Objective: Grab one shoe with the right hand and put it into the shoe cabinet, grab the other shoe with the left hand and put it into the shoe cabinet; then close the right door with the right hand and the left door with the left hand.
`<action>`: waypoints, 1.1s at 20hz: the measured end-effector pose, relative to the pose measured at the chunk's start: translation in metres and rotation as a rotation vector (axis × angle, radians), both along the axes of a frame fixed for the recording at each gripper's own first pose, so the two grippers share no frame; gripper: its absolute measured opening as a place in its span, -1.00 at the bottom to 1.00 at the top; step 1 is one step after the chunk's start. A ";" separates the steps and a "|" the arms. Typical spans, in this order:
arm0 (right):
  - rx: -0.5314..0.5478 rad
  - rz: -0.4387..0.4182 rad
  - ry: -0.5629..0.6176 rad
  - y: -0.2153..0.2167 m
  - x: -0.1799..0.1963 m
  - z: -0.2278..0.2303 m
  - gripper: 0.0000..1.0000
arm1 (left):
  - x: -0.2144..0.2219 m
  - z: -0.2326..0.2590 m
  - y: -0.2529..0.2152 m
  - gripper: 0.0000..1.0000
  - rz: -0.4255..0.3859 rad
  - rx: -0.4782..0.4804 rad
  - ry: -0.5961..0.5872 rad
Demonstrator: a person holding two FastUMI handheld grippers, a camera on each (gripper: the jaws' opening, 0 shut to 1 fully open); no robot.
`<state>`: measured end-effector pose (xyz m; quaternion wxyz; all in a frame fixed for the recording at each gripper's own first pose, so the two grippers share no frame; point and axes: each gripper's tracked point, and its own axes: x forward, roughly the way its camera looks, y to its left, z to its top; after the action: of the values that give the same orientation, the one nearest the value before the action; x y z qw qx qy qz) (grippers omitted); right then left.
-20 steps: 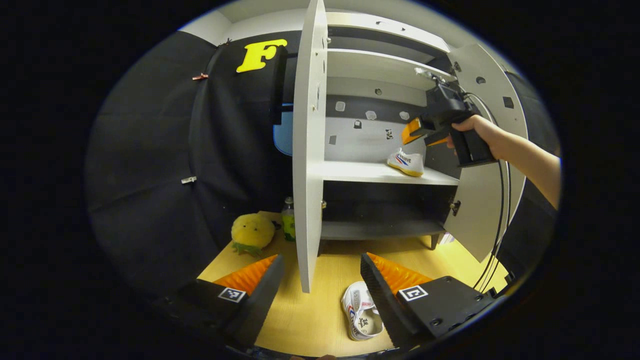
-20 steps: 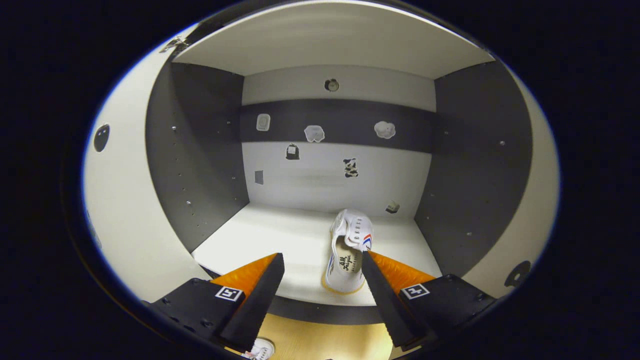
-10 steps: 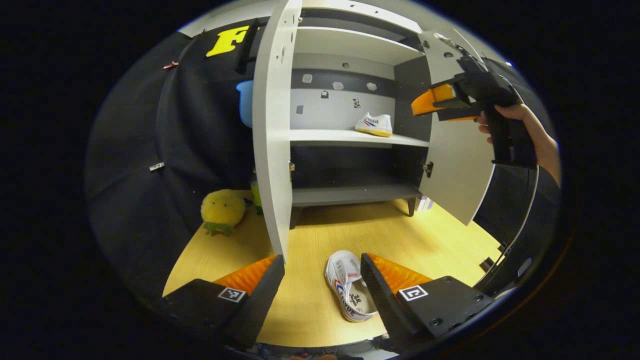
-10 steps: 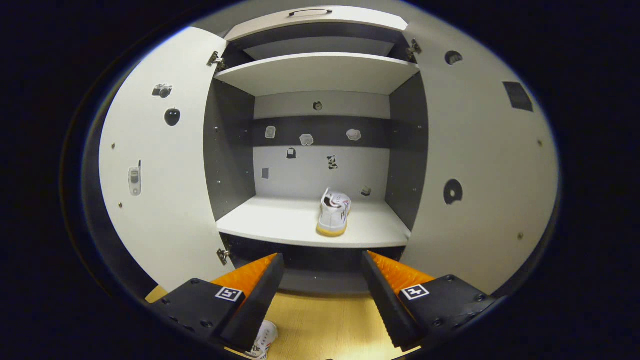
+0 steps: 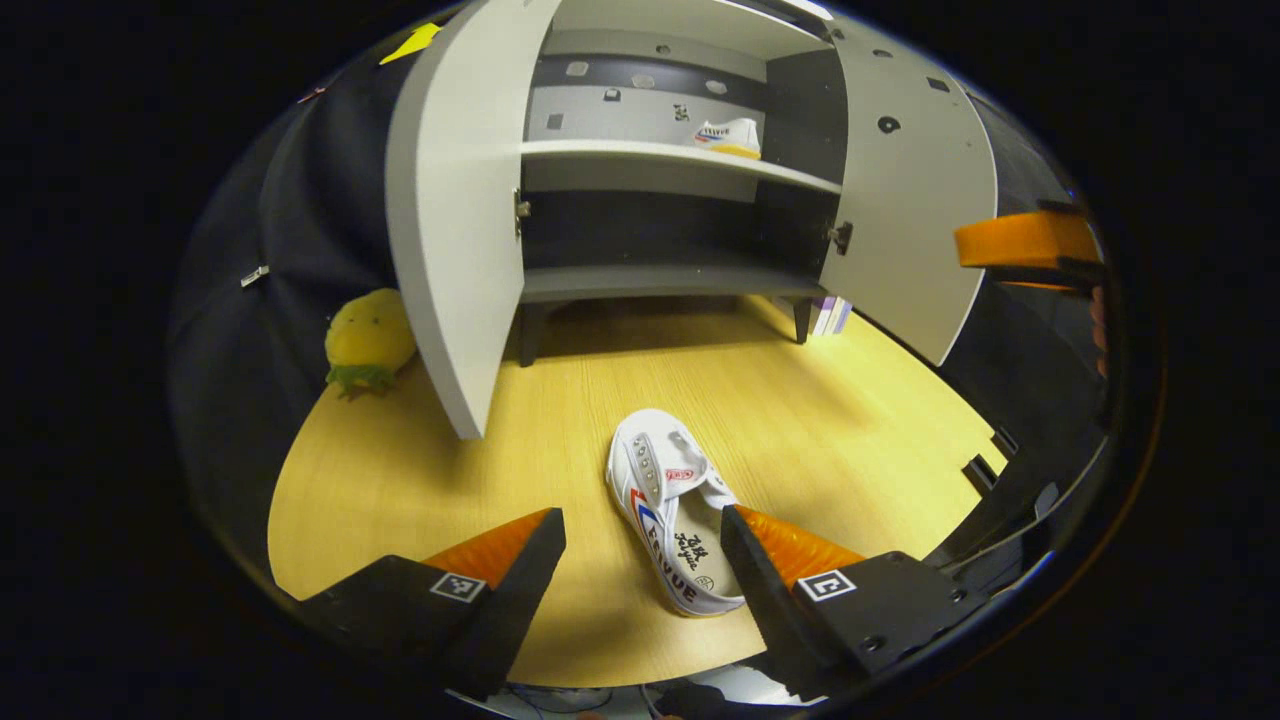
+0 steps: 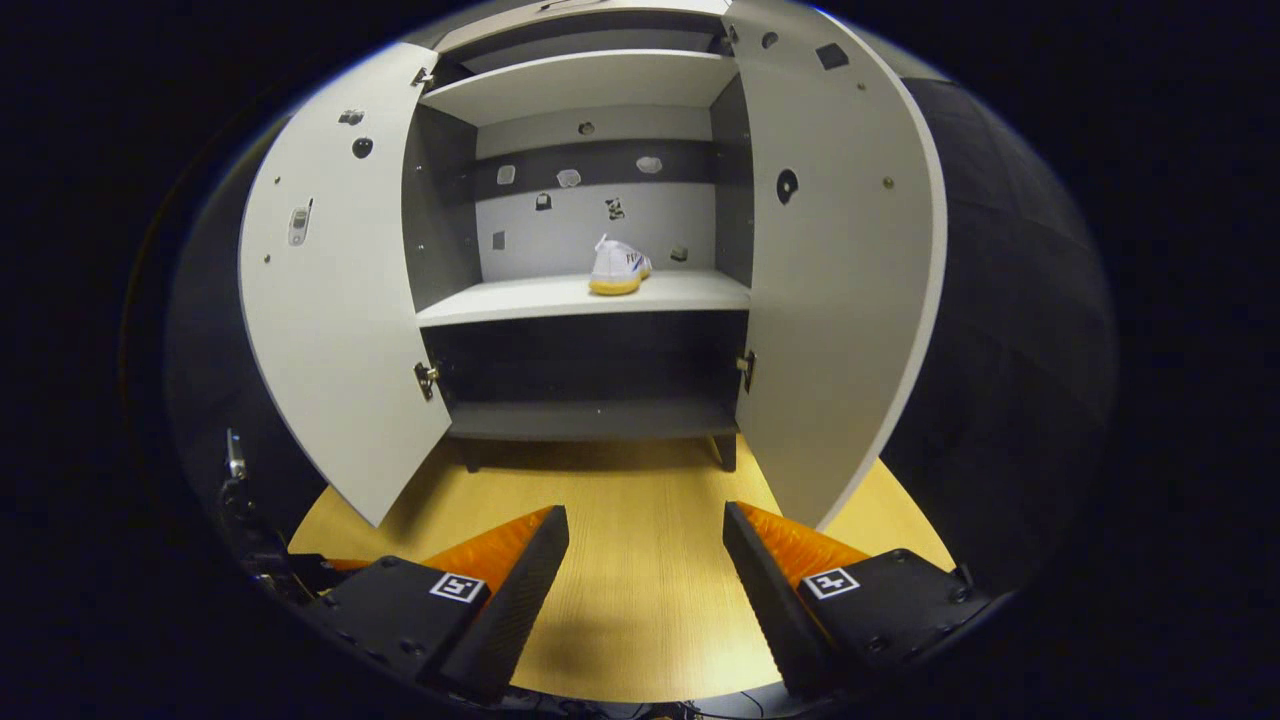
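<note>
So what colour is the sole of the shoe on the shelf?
Yellow sole on the shelved shoe, clearest in the right gripper view.

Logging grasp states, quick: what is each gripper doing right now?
Left gripper: open, empty, above the shoe on the floor.
Right gripper: open, empty.

Matt board, pale wood grain, soft cloth

The shoe cabinet [image 6: 840, 250] doors look like smooth matt laminate with small metal hinges [image 6: 427, 378]; the floor [image 5: 800, 420] shows light wood grain; the shoe [image 5: 672, 510] looks like white canvas; the yellow toy [image 5: 368, 335] is plush.
</note>
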<state>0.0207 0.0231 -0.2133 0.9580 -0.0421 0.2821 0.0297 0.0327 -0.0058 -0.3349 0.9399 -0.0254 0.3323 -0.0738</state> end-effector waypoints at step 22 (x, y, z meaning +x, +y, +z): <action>-0.036 0.095 0.105 -0.032 -0.017 -0.033 0.99 | 0.069 -0.084 0.008 -0.90 0.074 0.178 0.193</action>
<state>0.0034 -0.0086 -0.2464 0.9384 -0.0712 0.3303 0.0722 0.1018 0.0025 -0.4186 0.9041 0.0388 0.4254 -0.0065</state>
